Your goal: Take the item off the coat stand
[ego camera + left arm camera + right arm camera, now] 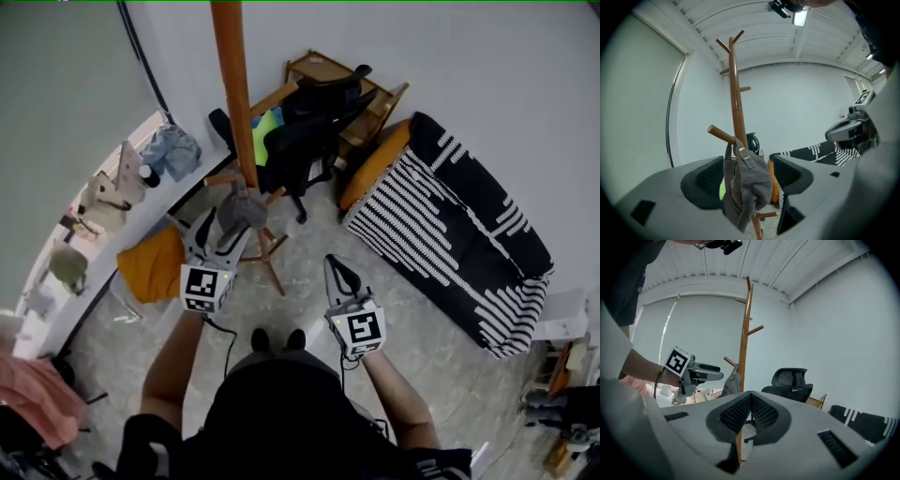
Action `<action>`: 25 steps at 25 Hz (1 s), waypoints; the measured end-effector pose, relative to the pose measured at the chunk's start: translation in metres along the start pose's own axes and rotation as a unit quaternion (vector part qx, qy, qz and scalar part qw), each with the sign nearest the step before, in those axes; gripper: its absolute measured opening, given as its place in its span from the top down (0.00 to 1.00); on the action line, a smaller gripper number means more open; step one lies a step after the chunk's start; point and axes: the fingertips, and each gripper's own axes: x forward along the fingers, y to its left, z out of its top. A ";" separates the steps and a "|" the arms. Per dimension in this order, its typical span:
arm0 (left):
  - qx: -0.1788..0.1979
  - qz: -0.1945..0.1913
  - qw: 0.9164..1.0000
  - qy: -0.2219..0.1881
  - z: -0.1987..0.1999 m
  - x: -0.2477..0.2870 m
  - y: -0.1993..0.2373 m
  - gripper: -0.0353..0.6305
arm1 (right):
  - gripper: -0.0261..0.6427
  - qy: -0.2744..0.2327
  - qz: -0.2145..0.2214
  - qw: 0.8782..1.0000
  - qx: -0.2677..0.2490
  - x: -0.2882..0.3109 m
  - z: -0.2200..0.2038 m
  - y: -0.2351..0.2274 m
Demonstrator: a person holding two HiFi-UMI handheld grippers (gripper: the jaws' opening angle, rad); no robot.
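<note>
A grey cap (746, 185) hangs by its strap from a low peg of the brown wooden coat stand (735, 101). My left gripper (747, 180) is open, its jaws standing on either side of the cap without closing on it. In the head view the cap (241, 210) hangs beside the stand's pole (232, 89), with the left gripper (219, 231) at it. My right gripper (339, 275) is shut and empty, lower right of the stand. In the right gripper view its jaws (750, 398) meet, and the cap (731, 384) shows beyond.
A black office chair (305, 131) stands behind the stand, with a wooden shelf (328, 73) in the corner. A black-and-white striped sofa (459, 230) with an orange cushion (373, 165) is on the right. An orange seat (153, 263) and a cluttered ledge (122, 183) are on the left.
</note>
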 end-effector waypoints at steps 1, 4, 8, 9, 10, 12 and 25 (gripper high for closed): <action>-0.001 -0.003 1.000 0.003 -0.003 0.005 0.001 0.46 | 0.93 0.000 0.002 1.000 0.000 0.002 0.000 0.000; -0.004 -0.009 1.000 0.013 -0.011 0.018 0.002 0.45 | 0.93 -0.002 0.008 1.000 -0.001 0.007 0.001 0.000; -0.007 -0.021 1.000 0.020 -0.018 0.031 0.005 0.46 | 0.93 -0.001 0.010 1.000 0.002 0.012 0.001 -0.003; -0.006 -0.023 0.999 0.022 -0.019 0.034 0.006 0.46 | 0.93 0.000 0.010 1.000 0.002 0.013 0.000 -0.004; -0.006 -0.026 0.999 0.025 -0.021 0.036 0.006 0.45 | 0.93 0.001 0.010 1.000 0.002 0.013 0.000 -0.004; -0.008 -0.032 0.999 0.032 -0.025 0.040 0.007 0.46 | 0.93 0.002 0.009 1.000 0.003 0.012 -0.002 -0.006; -0.013 -0.078 0.995 0.059 -0.041 0.061 0.006 0.55 | 0.93 0.013 0.009 1.000 0.011 0.014 -0.009 -0.007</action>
